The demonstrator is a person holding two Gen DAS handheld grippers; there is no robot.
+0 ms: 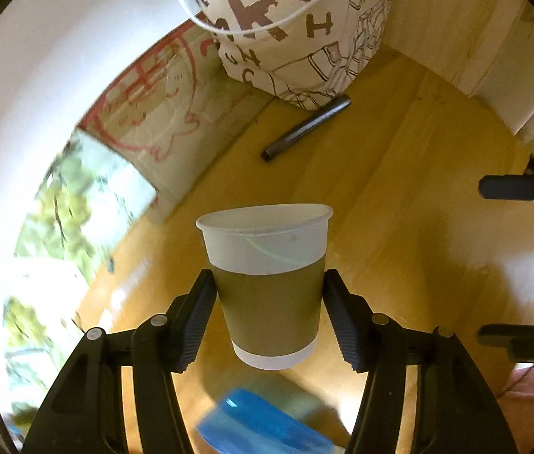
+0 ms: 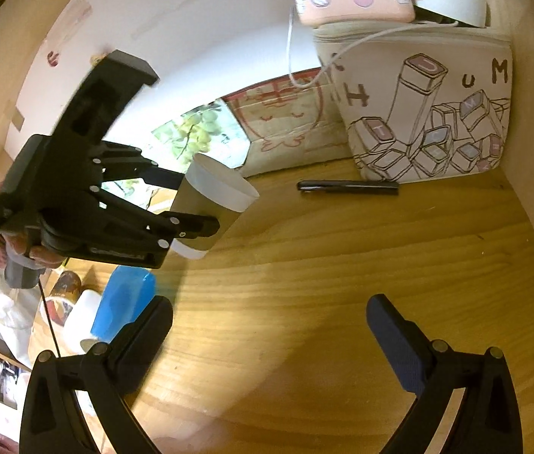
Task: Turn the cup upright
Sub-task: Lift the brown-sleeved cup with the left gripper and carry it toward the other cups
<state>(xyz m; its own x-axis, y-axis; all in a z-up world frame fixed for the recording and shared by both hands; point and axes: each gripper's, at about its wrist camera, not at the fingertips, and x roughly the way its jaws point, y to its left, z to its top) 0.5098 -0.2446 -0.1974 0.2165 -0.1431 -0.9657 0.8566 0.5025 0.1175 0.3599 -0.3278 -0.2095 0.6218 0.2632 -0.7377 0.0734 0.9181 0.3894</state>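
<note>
In the left wrist view, at 9 o'clock, a picture with green leaves [image 1: 77,234] leans by the white wall, and a brown cardboard box [image 1: 161,113] with a red drawing stands just past it at 10 o'clock. In the middle is the paper cup [image 1: 268,287], white with a brown sleeve. The left gripper [image 1: 268,314] squeezes it from both sides, with its two black fingers [image 1: 195,321] pressed on the sleeve. The cup's open mouth points up and leans a little away, and its bottom hangs in the air above the wooden table [image 1: 418,227]. A blue thing [image 1: 263,423] lies below the cup at 6 o'clock; it is too blurry to name. At 12 o'clock sits a white cloth bag [image 1: 297,30] with brown letters, and a dark pen [image 1: 306,128] lies on the table right in front of it. At 3 o'clock you can see the tips of the right gripper [image 1: 509,257], well apart from the cup. In the right wrist view, the left gripper [image 2: 195,212] is at 9 o'clock, holding the cup [image 2: 214,204] tilted above the table [image 2: 304,265]. A hand [image 2: 28,249] in a pink sleeve holds that tool. The pen [image 2: 348,187] and the bag [image 2: 429,113] are at 1 o'clock, with a pink case [image 2: 354,3] on top of the bag. At 6 o'clock the right gripper [image 2: 270,344] has its jaws spread wide, with nothing between them.
</note>
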